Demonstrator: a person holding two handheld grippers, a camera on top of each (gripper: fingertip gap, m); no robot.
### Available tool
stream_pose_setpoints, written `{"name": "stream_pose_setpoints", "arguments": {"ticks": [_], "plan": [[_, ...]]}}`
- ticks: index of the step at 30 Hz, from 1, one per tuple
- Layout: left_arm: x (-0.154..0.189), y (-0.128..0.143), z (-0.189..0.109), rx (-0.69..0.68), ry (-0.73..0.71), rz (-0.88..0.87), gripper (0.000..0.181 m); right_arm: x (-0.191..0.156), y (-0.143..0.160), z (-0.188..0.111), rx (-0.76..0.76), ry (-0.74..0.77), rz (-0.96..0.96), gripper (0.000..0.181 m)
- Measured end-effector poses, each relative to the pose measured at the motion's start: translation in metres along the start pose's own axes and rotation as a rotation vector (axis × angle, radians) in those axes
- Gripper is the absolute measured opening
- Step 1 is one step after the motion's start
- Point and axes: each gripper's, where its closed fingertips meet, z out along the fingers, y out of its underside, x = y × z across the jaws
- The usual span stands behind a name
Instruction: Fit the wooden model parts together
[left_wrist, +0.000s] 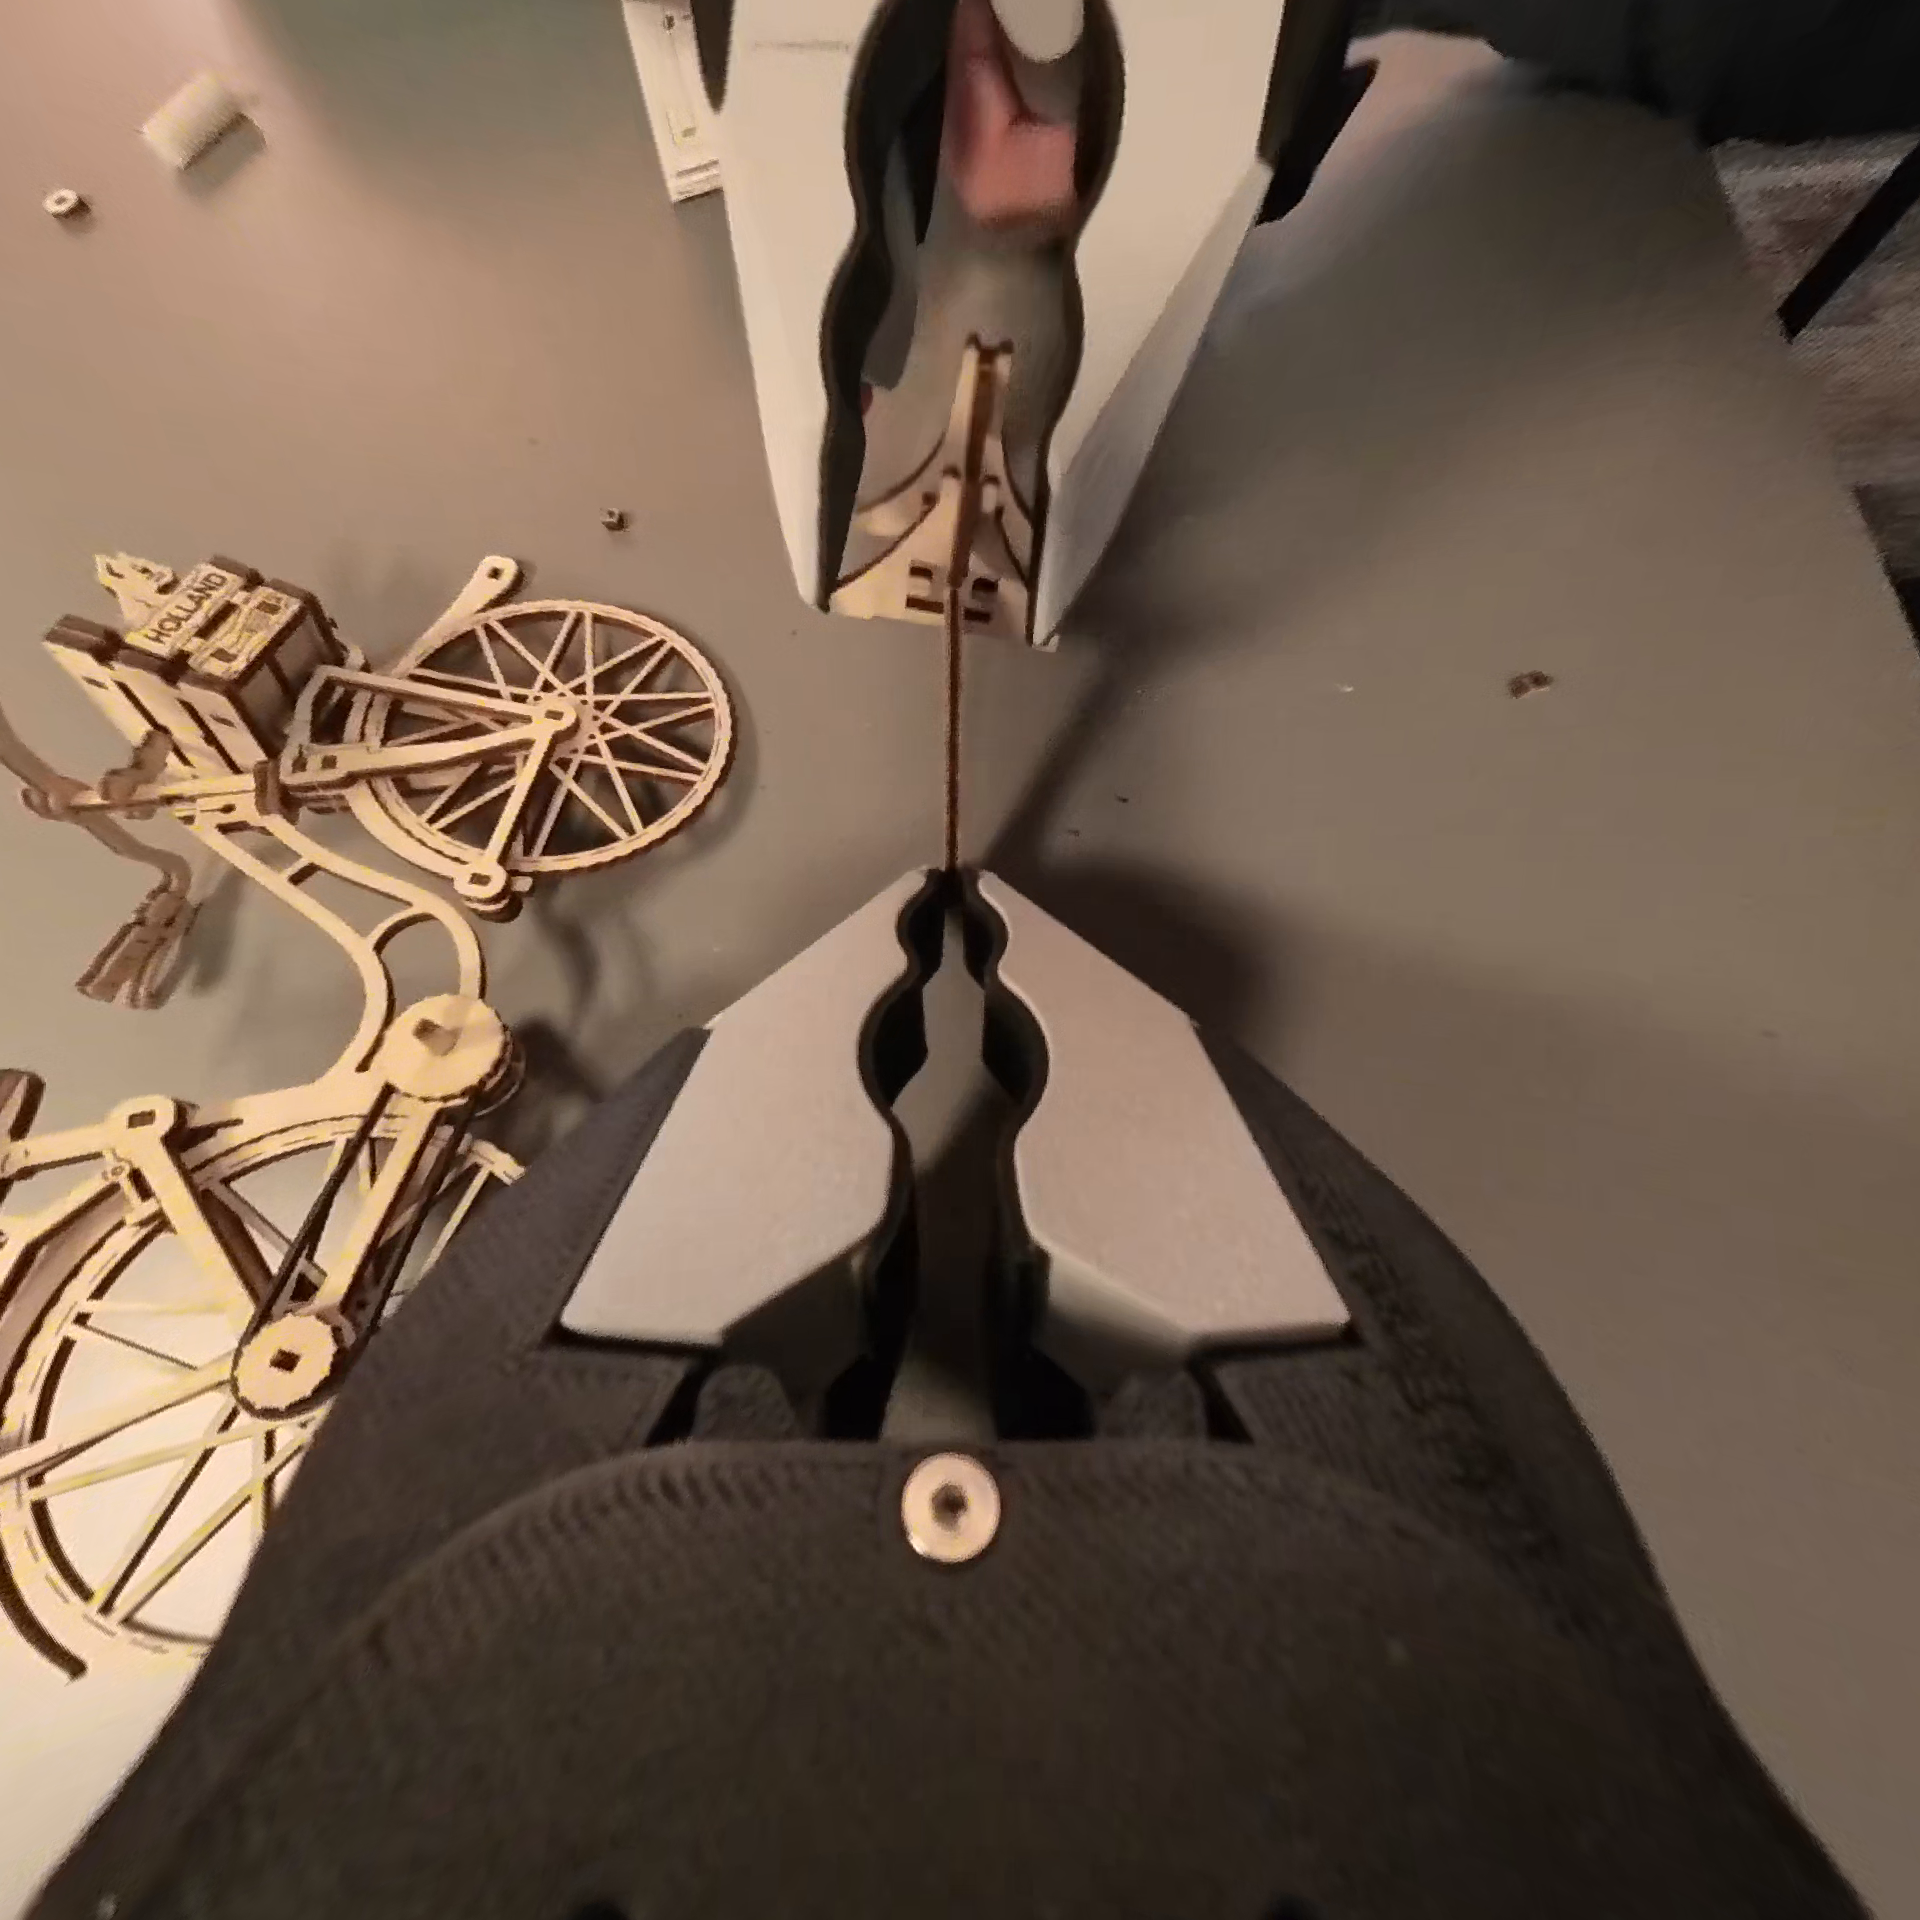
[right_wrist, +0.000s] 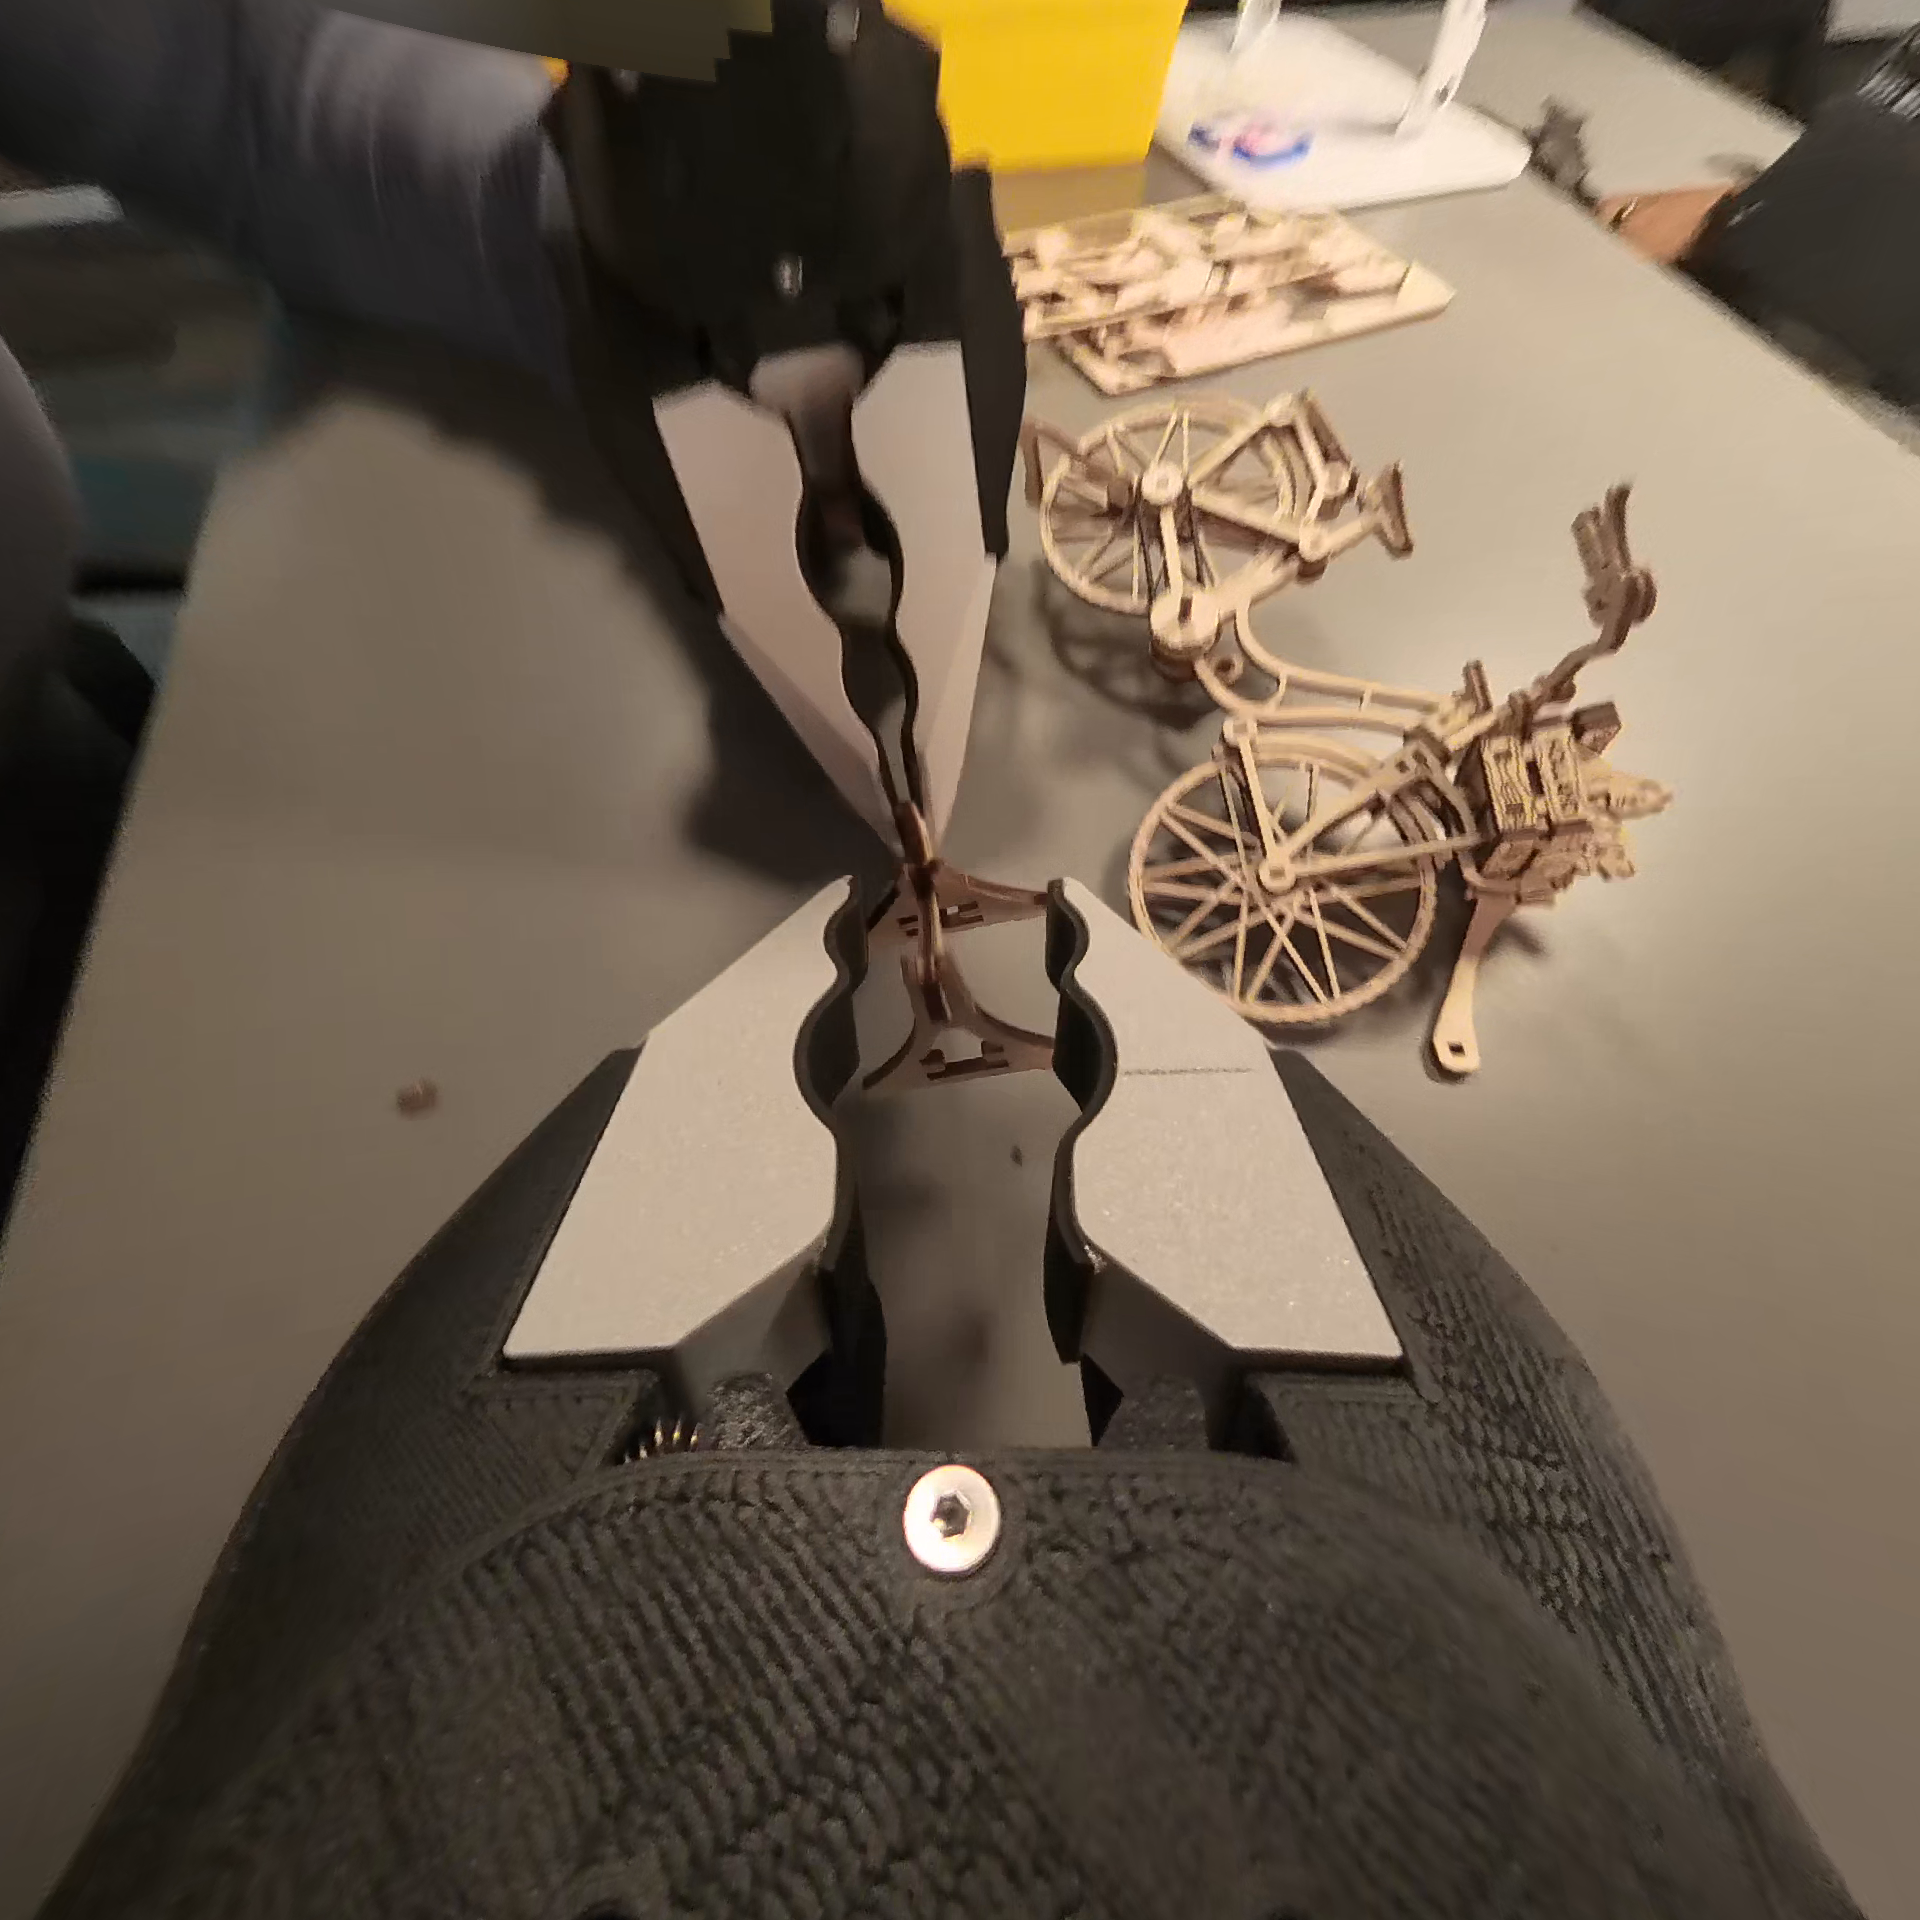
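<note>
My right gripper is shut on a pale wooden piece with arched, slotted legs, held across its width between the pads. My left gripper is shut on a thin flat wooden part, seen edge-on. That part runs straight into the middle of the arched piece, between the right gripper's white fingers; the two parts touch. In the right wrist view the left gripper comes down from above, pinching the thin part just beyond my fingertips. Both hover over the grey table.
An assembled wooden bicycle lies on its side to the left, also in the right wrist view. A sheet of wooden parts, a yellow box and a white stand sit beyond. Small nuts lie scattered. A person's sleeve is far right.
</note>
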Motion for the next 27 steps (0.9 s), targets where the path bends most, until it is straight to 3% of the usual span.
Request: {"name": "stream_pose_setpoints", "arguments": {"ticks": [9,20,27], "plan": [[0.002,0.000,0.000,0.000,0.035,-0.004,0.002,0.000,0.026,0.001,-0.142,-0.064,-0.004,0.032],[-0.001,-0.003,0.004,0.003,0.019,0.030,0.002,0.000,0.031,0.004,-0.168,-0.102,0.079,0.032],[0.000,-0.004,0.005,-0.016,0.150,-0.064,0.002,0.000,0.031,0.005,-0.163,-0.103,0.107,0.031]]}}
